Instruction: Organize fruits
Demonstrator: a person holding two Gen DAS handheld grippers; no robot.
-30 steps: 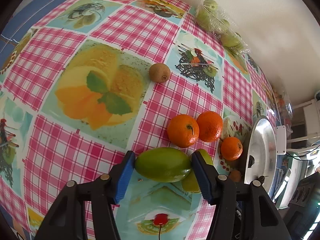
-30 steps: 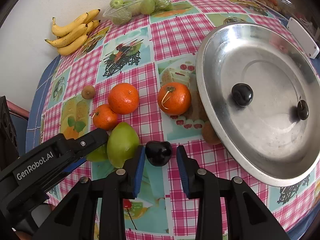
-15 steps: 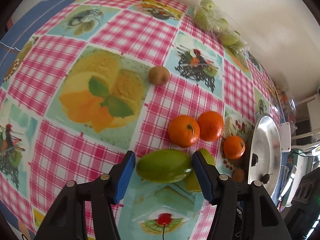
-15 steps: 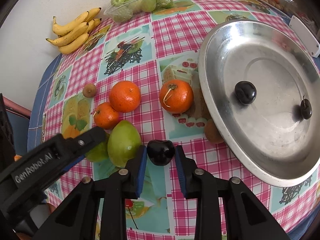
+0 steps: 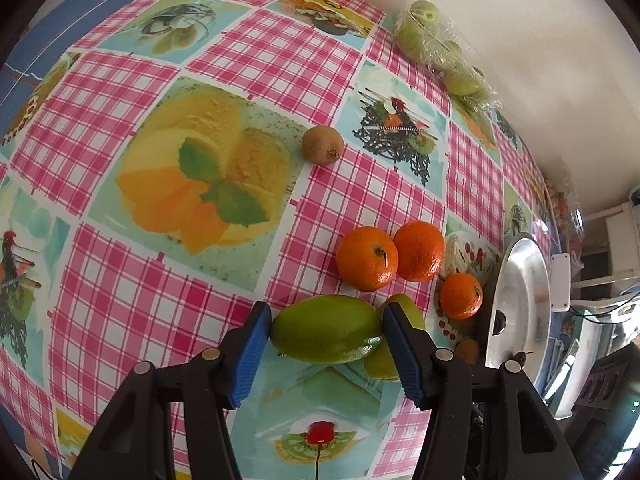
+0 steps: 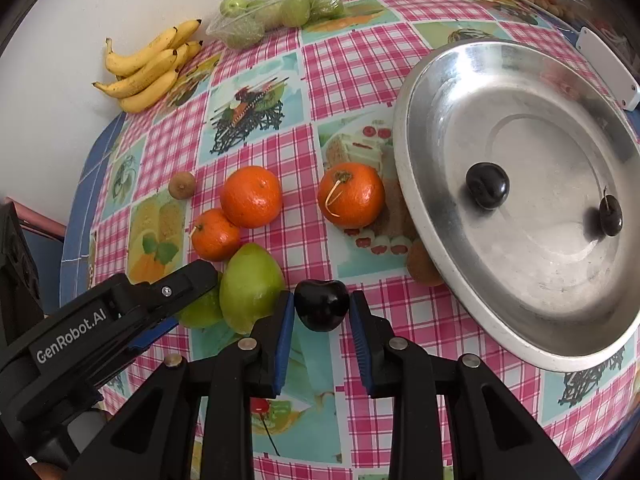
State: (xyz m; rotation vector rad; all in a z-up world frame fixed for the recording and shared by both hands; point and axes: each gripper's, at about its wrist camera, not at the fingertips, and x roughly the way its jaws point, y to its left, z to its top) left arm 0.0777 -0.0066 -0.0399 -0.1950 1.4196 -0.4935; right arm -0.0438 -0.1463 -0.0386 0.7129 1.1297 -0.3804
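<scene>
The right gripper had its blue pads pinched on a dark cherry, one pad against each side of it, the fruit sitting low over the checked tablecloth. The jaws had just drawn in that last bit onto it. The left gripper was clamped across a green mango, pads pressing its two ends, the mango lying crosswise between them. A second green mango lay touching the first, just beside the cherry and partly behind the left gripper's right pad.

Just past the mangoes sat three oranges: two touching each other, and a third apart from them, near the rim of the metal tray. A brown kiwi was tucked against the tray's near rim, partly under its edge. Another kiwi lay alone further out on the cloth, well apart from the oranges.

Inside the tray were two dark cherries, one near the middle and one with a stem toward the right side, not touching each other.

Against the wall at the far edge of the table lay a bunch of bananas, and next to it a clear plastic bag of small green fruits.
</scene>
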